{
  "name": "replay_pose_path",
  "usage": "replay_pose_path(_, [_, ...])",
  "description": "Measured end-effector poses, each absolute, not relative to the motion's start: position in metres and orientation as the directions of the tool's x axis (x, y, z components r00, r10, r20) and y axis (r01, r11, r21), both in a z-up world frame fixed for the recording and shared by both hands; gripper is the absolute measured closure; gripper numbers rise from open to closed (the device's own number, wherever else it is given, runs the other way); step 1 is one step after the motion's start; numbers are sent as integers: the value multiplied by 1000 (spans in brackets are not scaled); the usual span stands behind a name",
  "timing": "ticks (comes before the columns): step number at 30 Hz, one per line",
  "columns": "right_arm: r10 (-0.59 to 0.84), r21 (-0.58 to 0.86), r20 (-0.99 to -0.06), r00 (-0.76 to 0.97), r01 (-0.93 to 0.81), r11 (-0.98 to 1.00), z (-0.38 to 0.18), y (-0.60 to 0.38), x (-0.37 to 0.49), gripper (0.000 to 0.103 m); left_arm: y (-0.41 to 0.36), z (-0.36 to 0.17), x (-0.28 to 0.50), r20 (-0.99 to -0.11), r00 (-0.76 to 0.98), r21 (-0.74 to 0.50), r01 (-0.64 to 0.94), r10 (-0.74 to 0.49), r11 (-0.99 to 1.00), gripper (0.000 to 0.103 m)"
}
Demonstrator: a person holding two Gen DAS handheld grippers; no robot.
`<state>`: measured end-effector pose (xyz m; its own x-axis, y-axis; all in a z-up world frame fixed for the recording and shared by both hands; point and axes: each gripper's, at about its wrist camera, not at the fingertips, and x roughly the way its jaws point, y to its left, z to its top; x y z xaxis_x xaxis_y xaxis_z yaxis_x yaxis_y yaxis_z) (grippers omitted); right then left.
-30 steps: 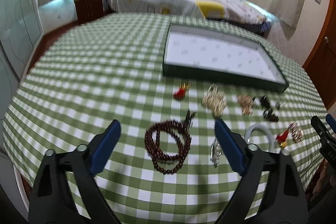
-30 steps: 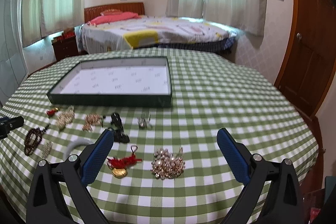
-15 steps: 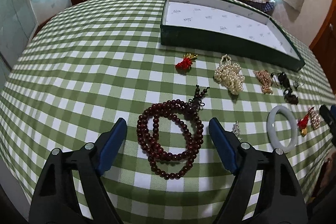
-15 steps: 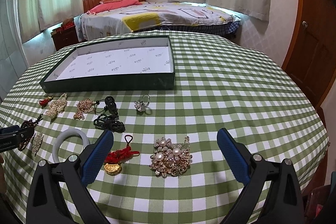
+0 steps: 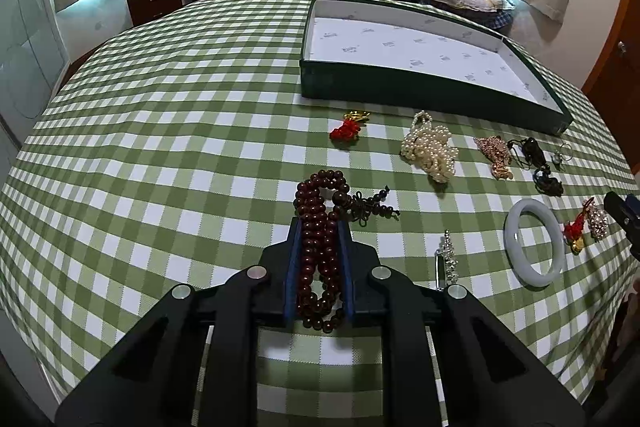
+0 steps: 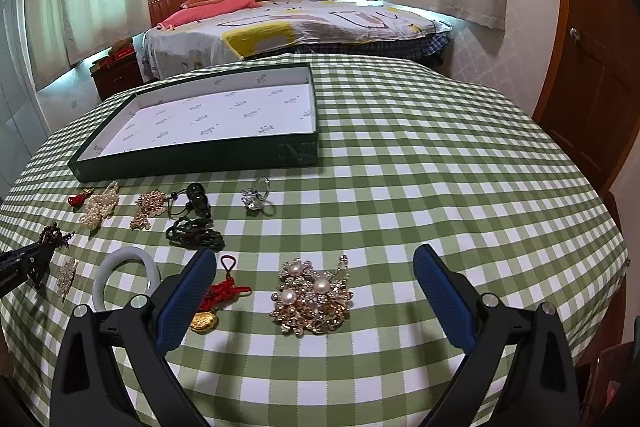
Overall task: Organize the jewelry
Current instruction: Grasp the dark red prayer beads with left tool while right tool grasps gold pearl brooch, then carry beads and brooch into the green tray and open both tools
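The left tongs [image 5: 319, 227] are squeezing the dark red bead bracelet [image 5: 320, 247] between their 2 blue pads [image 5: 293, 267], nearly closed around the bunched strands. The bracelet's far loop and tassel are trailing out past the pad tips onto the green checked table [image 5: 160, 155], toward the table's near edge.

The right tongs [image 6: 314, 281] are standing wide apart and gripping nothing, hovering near the table's near edge with a gold and pearl brooch [image 6: 312, 297] lying between the pads on the cloth. A red knotted charm with a gold coin [image 6: 218, 297] is lying just beside the left pad of these tongs, and a white jade bangle [image 6: 120, 275] is resting beyond it.

A dark green tray with a white lining [image 6: 200, 155] is sitting toward the table's far edge. In a loose row in front of the tray are lying a small red charm [image 5: 348, 129], a pearl cluster [image 5: 430, 147], a rose gold piece [image 5: 494, 155], black cord pieces [image 5: 536, 163] and a clear ring [image 6: 256, 197].
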<state>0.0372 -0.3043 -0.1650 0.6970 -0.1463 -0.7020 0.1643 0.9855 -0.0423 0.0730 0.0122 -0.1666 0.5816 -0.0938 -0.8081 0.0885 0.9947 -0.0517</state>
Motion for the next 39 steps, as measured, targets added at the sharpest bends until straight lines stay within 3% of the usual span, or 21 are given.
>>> replay_pose_path(1, [-146, -39, -703, 696, 167, 985, -165, -305, 37, 7, 13, -165, 73, -799, 591, -64, 96, -109, 993, 92])
replay_pose_path(11, [-118, 1, -728, 675, 173, 985, -172, -313, 33, 7, 16, -157, 71, -776, 621, -75, 91, -115, 993, 92])
replay_pose_path(13, [-108, 8, -736, 668, 169, 986, -174, -312, 32, 12, 16, -156, 72, -775, 622, -74, 92, -115, 993, 92])
replay_pose_path(15, [-90, 18, -749, 656, 156, 988, -177, -311, 32, 52, 16, -156, 73, -776, 620, -74, 93, -116, 993, 92])
replay_pose_path(16, [-78, 31, -759, 647, 155, 987, -179, -311, 33, 56, 16, -157, 73, -777, 618, -75, 93, -117, 993, 92])
replay_pose_path(39, [-34, 39, -766, 642, 100, 994, -179, -294, 32, 59, 16, -158, 73, -778, 618, -76, 93, -117, 993, 92])
